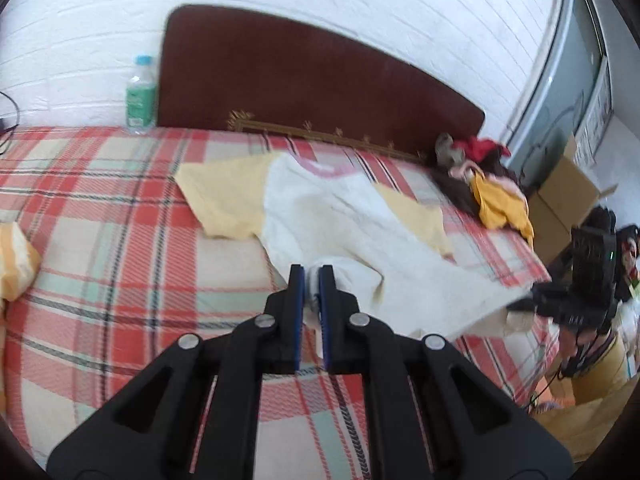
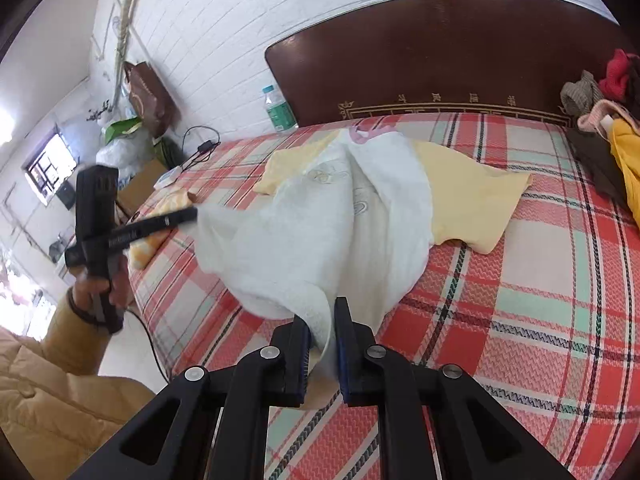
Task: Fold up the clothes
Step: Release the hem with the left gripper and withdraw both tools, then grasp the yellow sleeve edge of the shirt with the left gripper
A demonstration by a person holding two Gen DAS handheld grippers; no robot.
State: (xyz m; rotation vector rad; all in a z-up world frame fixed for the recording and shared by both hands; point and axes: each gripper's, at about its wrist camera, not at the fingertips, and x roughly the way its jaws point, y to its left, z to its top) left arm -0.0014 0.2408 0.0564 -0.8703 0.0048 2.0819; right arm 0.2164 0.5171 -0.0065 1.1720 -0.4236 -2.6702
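Note:
A white T-shirt point(image 1: 344, 220) with pale yellow sleeves lies spread on the red plaid bed point(image 1: 120, 240), its collar toward the headboard. My left gripper point(image 1: 312, 276) is shut on one bottom corner of the hem. My right gripper point(image 2: 322, 320) is shut on the other hem corner, and the white cloth point(image 2: 312, 208) rises off the bed between the two. The left gripper point(image 2: 188, 216) shows at the left in the right wrist view, held by a hand in a tan sleeve. The right gripper point(image 1: 524, 304) shows at the right in the left wrist view, its tips hidden by cloth.
A heap of clothes point(image 1: 480, 184), yellow, red and brown, lies by the dark wooden headboard point(image 1: 300, 80). A water bottle point(image 1: 140, 92) stands at the bed's far corner. A folded yellow striped garment point(image 1: 16, 260) rests at the left edge. Cardboard boxes point(image 1: 560, 196) stand beside the bed.

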